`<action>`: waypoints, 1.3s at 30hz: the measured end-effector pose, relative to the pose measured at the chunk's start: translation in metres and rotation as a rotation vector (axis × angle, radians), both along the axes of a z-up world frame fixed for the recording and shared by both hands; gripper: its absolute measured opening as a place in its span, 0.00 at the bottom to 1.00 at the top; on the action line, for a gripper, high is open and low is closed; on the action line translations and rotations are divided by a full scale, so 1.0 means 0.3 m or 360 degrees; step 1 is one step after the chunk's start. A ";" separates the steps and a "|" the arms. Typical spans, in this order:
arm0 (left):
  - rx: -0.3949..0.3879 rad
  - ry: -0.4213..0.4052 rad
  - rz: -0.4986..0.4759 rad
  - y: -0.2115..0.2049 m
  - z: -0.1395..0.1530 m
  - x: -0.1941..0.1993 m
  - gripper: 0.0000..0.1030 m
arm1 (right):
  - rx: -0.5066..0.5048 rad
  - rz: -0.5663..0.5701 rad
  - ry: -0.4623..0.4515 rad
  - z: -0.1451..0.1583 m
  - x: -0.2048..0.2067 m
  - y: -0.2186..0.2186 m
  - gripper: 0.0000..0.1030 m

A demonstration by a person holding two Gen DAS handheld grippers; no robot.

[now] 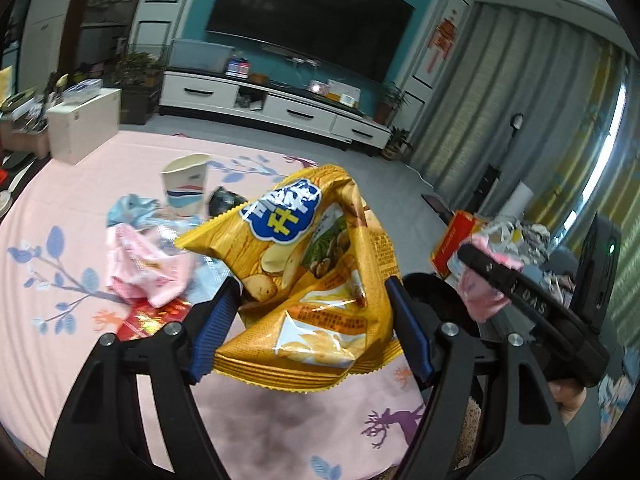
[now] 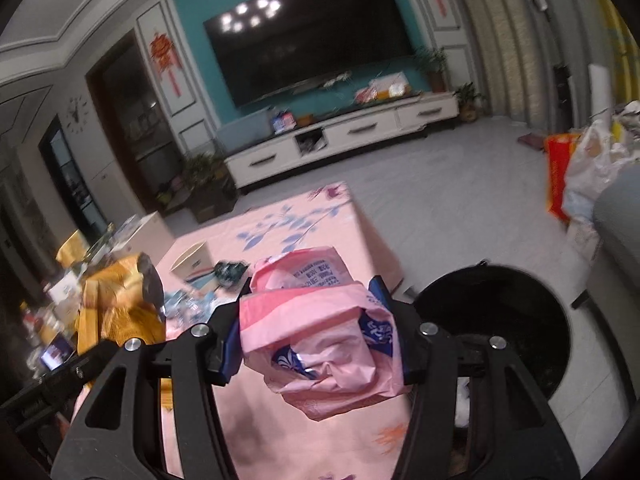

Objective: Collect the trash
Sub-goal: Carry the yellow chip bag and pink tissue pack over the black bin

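Note:
My left gripper [image 1: 312, 304] is shut on a crumpled yellow chip bag [image 1: 308, 280], lifted above the pink tablecloth [image 1: 80, 320]. In the right wrist view that chip bag [image 2: 116, 308] shows at the left edge. My right gripper [image 2: 310, 320] is shut on a crumpled pink wrapper [image 2: 320, 340] with blue print, held over the table's right side. In the left wrist view the right gripper [image 1: 492, 276] shows at the right with the pink wrapper [image 1: 478, 292]. A round black bin [image 2: 500, 328] stands on the floor right of the table.
On the table lie a paper cup [image 1: 186, 188], a pink packet [image 1: 148, 272], a light blue wrapper [image 1: 128, 208], a red foil wrapper [image 1: 152, 316] and a dark crumpled piece [image 1: 224, 200]. A white box [image 1: 84, 124] stands at the far left. Bags [image 2: 592, 168] are heaped at the right.

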State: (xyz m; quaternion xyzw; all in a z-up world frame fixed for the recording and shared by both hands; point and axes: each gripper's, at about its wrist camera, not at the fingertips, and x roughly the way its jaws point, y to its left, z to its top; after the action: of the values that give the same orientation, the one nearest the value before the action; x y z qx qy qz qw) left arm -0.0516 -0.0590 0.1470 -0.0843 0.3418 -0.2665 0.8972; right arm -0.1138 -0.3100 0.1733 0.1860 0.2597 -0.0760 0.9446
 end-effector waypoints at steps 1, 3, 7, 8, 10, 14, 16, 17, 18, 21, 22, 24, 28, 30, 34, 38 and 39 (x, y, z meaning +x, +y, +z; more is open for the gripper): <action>0.0006 -0.0004 -0.0028 -0.025 -0.001 -0.007 0.72 | -0.0011 -0.0025 -0.0009 0.002 -0.010 -0.014 0.54; 0.0019 0.0005 -0.0081 -0.082 -0.009 -0.016 0.72 | 0.0008 -0.0051 -0.0020 0.004 -0.023 -0.043 0.54; 0.0067 0.0010 -0.0150 -0.177 -0.027 -0.028 0.72 | 0.0040 -0.0120 -0.0035 0.000 -0.049 -0.103 0.55; 0.0072 0.0013 -0.0172 -0.201 -0.032 -0.031 0.72 | 0.0048 -0.0136 -0.0038 -0.002 -0.054 -0.118 0.55; 0.0077 0.0025 -0.0211 -0.239 -0.041 -0.031 0.72 | 0.0073 -0.0163 -0.0042 -0.004 -0.063 -0.144 0.55; 0.0091 0.0037 -0.0278 -0.311 -0.058 -0.033 0.72 | 0.0119 -0.0215 -0.0054 -0.012 -0.094 -0.201 0.55; 0.0101 0.0052 -0.0310 -0.352 -0.072 -0.035 0.72 | 0.0127 -0.0242 -0.0055 -0.013 -0.110 -0.224 0.55; 0.0106 0.0060 -0.0325 -0.370 -0.079 -0.038 0.72 | 0.0128 -0.0259 -0.0055 -0.015 -0.116 -0.235 0.55; 0.0111 0.0071 -0.0344 -0.392 -0.087 -0.041 0.72 | 0.0129 -0.0275 -0.0054 -0.017 -0.124 -0.244 0.55; 0.0128 0.0111 -0.0399 -0.449 -0.112 -0.035 0.73 | 0.0154 -0.0324 -0.0055 -0.024 -0.145 -0.279 0.55; 0.0131 0.0123 -0.0413 -0.466 -0.120 -0.030 0.73 | 0.0161 -0.0334 -0.0053 -0.026 -0.148 -0.289 0.55; 0.0138 0.0146 -0.0446 -0.504 -0.135 -0.029 0.73 | 0.0185 -0.0367 -0.0039 -0.037 -0.157 -0.315 0.55; 0.0155 0.0182 -0.0502 -0.563 -0.162 -0.020 0.73 | 0.0209 -0.0449 -0.0005 -0.062 -0.172 -0.356 0.55; 0.0172 0.0195 -0.0525 -0.590 -0.177 -0.015 0.73 | 0.0229 -0.0469 0.0010 -0.073 -0.173 -0.374 0.55; 0.0200 0.0220 -0.0549 -0.638 -0.204 -0.004 0.73 | 0.0259 -0.0529 0.0060 -0.102 -0.170 -0.408 0.55; 0.0230 0.0231 -0.0565 -0.684 -0.234 0.003 0.73 | 0.0246 -0.0617 0.0139 -0.137 -0.158 -0.430 0.55; 0.0239 0.0238 -0.0570 -0.698 -0.244 0.006 0.73 | 0.0239 -0.0635 0.0163 -0.147 -0.153 -0.434 0.55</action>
State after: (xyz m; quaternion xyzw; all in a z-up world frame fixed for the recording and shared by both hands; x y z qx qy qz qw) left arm -0.0499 -0.2683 0.0738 0.0255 0.4360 -0.3886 0.8114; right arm -0.1598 -0.4402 0.1292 0.2995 0.2703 -0.2511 0.8799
